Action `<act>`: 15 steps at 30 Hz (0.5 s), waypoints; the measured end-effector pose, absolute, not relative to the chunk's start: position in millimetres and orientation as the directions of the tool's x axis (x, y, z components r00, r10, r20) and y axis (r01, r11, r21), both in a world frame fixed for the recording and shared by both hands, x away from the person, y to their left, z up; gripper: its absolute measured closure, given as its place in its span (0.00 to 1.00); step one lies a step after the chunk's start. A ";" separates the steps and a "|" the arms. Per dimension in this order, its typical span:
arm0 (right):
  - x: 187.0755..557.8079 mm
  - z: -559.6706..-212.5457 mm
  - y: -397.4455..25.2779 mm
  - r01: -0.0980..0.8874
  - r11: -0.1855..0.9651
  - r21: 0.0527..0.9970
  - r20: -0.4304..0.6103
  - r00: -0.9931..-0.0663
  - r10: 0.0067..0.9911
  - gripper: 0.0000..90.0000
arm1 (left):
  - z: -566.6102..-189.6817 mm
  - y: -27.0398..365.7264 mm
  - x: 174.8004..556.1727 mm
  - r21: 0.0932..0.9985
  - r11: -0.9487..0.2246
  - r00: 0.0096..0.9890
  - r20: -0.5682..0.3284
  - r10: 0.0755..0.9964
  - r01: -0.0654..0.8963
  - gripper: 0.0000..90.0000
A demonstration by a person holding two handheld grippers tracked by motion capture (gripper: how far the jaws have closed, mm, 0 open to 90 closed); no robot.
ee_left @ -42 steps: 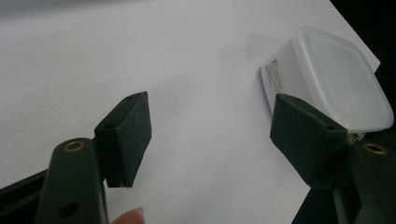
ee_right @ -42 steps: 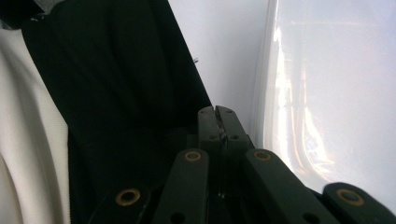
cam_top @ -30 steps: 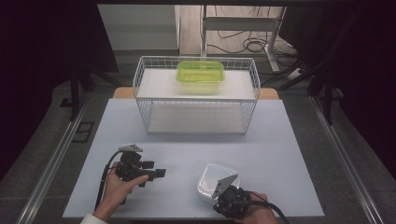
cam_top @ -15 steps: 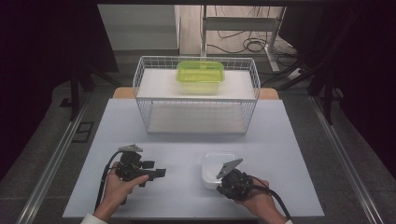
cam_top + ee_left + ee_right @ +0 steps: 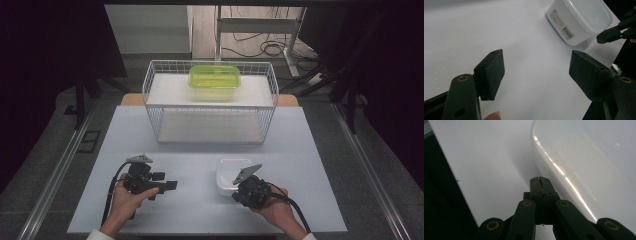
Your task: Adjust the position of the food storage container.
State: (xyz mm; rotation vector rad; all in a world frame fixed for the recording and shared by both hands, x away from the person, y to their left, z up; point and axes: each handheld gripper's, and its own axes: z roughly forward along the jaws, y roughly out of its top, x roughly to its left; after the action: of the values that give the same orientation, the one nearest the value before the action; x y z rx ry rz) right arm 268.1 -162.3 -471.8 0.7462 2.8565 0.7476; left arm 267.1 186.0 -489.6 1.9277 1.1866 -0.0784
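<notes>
A white plastic container (image 5: pixel 231 172) lies on the white table, bottom up in the left gripper view (image 5: pixel 580 18) with a barcode label on its side. My right gripper (image 5: pixel 244 188) rests against its near edge, jaws shut on each other with nothing between them (image 5: pixel 540 180); the container's rounded wall (image 5: pixel 574 170) runs just to their right. That shut tip also appears in the left gripper view (image 5: pixel 610 33), beside the container. My left gripper (image 5: pixel 171 185) sits well to the left of it, open wide over bare table (image 5: pixel 536 72).
A white wire basket (image 5: pixel 210 107) stands at the back of the table with a lime-green lidded container (image 5: pixel 214 80) on its upper shelf. The table's front edge (image 5: pixel 200 232) is close behind both hands. Dark floor and rails flank the table.
The white container went from tilted up to lying flat, slightly farther from the front edge. My right gripper shifted up and right alongside it. The left gripper stayed put.
</notes>
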 end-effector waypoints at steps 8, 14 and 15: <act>262.7 -437.4 -214.8 0.506 0.643 0.575 0.046 -0.804 0.592 0.99 | -488.7 187.6 266.8 0.628 -0.182 0.544 -0.451 0.708 0.757 0.31; 288.8 -445.7 -256.9 0.618 0.529 0.582 0.078 -0.690 0.720 0.99 | -488.8 187.9 269.1 0.626 -0.164 0.532 -0.462 0.710 0.762 0.31; 292.8 -450.4 -258.8 0.633 0.518 0.576 0.092 -0.680 0.727 0.99 | -489.2 187.9 269.6 0.626 -0.164 0.531 -0.462 0.710 0.763 0.31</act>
State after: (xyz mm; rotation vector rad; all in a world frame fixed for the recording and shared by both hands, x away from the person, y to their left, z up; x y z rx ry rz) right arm 292.8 -258.8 -450.4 1.1721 2.5945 0.8838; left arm 269.6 187.9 -489.2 1.9019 1.2053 -0.0767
